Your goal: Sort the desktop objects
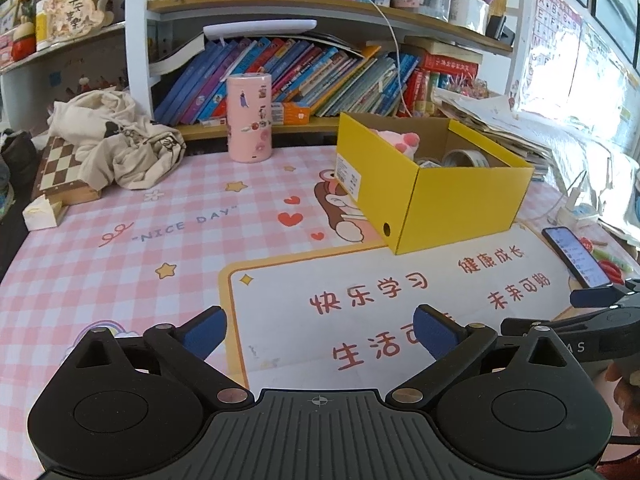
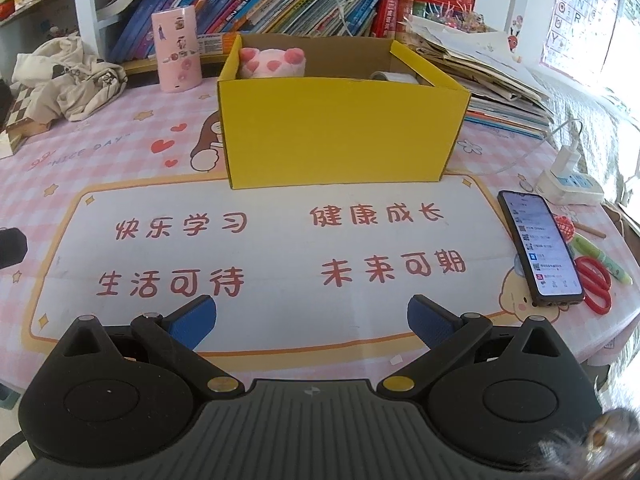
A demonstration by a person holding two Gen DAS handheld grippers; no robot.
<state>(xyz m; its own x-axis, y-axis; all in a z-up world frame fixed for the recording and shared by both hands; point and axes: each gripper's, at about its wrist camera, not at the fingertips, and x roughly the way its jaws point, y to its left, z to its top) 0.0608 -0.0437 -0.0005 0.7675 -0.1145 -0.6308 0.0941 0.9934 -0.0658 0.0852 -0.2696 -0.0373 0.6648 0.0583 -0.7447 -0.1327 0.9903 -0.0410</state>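
Both the left gripper (image 1: 320, 334) and right gripper (image 2: 312, 320) spread empty; yellow box (image 2: 344, 128) at twelve o'clock already loaded; next, probably, scissors (image 2: 596, 284) at three o'clock.

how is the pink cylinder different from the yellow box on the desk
The pink cylinder is round, tall and upright, while the yellow box is wide, low and rectangular. The cylinder's top is closed and its side carries stickers; the box is open, holding a pink plush and tape rolls. The cylinder stands farther back, by the bookshelf. Both rest on the pink checked desk mat.
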